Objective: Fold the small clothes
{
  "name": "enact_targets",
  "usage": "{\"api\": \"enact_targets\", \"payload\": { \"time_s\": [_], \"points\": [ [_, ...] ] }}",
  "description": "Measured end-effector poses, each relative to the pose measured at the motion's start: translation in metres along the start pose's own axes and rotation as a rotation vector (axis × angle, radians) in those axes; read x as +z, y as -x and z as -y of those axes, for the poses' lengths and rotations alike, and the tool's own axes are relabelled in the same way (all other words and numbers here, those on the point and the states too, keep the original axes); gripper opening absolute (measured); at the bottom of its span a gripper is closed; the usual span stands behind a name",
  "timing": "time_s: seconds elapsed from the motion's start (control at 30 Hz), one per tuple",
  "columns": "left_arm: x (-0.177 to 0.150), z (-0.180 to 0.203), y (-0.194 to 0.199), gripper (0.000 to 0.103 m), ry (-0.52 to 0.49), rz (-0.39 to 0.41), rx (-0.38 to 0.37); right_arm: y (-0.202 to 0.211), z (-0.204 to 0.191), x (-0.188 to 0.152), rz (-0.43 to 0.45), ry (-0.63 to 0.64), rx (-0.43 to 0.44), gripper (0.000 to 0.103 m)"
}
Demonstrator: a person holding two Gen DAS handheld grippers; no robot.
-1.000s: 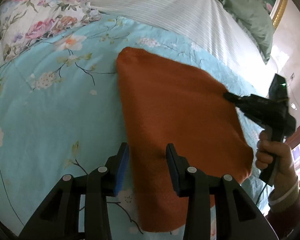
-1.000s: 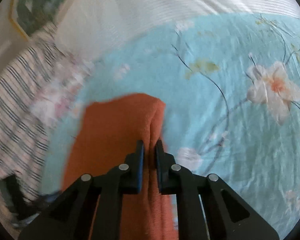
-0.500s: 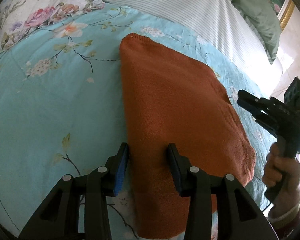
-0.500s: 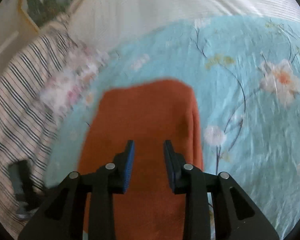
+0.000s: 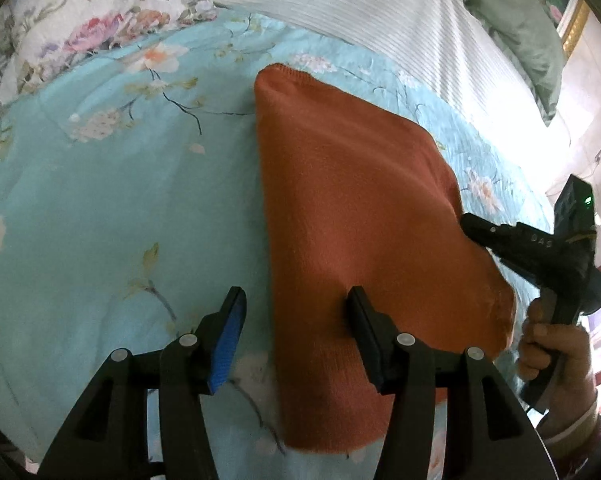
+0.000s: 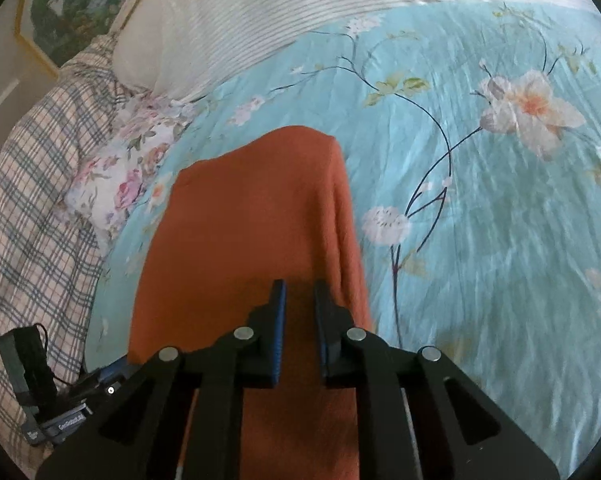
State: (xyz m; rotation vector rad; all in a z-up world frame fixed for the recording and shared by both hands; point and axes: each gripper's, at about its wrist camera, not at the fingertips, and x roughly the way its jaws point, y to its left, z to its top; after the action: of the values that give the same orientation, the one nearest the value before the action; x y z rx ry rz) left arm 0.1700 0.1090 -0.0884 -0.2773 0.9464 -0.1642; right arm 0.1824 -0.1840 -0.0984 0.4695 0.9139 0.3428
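An orange knitted cloth [image 5: 360, 208] lies folded flat on the teal floral bedspread [image 5: 100, 220]. My left gripper [image 5: 296, 312] hangs over its near left edge. The jaws are opening and straddle that edge, with the pads off the fabric. In the right wrist view the cloth [image 6: 252, 216] runs away from my right gripper [image 6: 300, 300]. Its jaws are closing to a narrow gap just above the cloth near its right edge. I see flat fabric through the gap and no pinch. The left wrist view shows the right gripper [image 5: 466, 222] tip at the cloth's right edge, held by a hand [image 5: 552, 344].
A white striped sheet [image 5: 380, 12] and a green pillow [image 5: 520, 32] lie at the far side of the bed. A floral pillow [image 5: 80, 20] sits at the far left, and plaid fabric [image 6: 28, 200] covers the bed's left side. A framed picture [image 6: 72, 4] hangs beyond.
The right gripper let go of the cloth's raised fold, opened, drew back, then narrowed again over the flat cloth. The left jaws spread wider over the cloth's left edge.
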Motion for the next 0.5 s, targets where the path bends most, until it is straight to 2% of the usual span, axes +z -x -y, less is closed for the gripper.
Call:
{"api": "enact_targets", "payload": {
  "time_s": [0.1, 0.23, 0.33, 0.43, 0.5],
  "points": [
    [-0.009, 0.000, 0.011, 0.054, -0.008, -0.002, 0.003, 0.015, -0.008, -0.021, 0.004, 0.036, 0.017, 0.019],
    [-0.024, 0.000, 0.019, 0.054, -0.020, -0.007, 0.016, 0.010, 0.001, -0.042, -0.017, 0.066, -0.045, 0.020],
    [-0.032, -0.002, 0.012, 0.054, -0.025, -0.031, 0.036, 0.013, 0.006, -0.043, 0.003, 0.038, -0.019, 0.020],
    [-0.033, 0.000, 0.015, 0.054, -0.031, -0.030, 0.052, 0.025, -0.006, -0.043, 0.017, 0.058, -0.032, 0.022],
    [-0.036, 0.004, 0.021, 0.054, -0.046, -0.022, 0.065, 0.038, -0.014, -0.046, 0.032, 0.076, -0.021, 0.030]
  ]
}}
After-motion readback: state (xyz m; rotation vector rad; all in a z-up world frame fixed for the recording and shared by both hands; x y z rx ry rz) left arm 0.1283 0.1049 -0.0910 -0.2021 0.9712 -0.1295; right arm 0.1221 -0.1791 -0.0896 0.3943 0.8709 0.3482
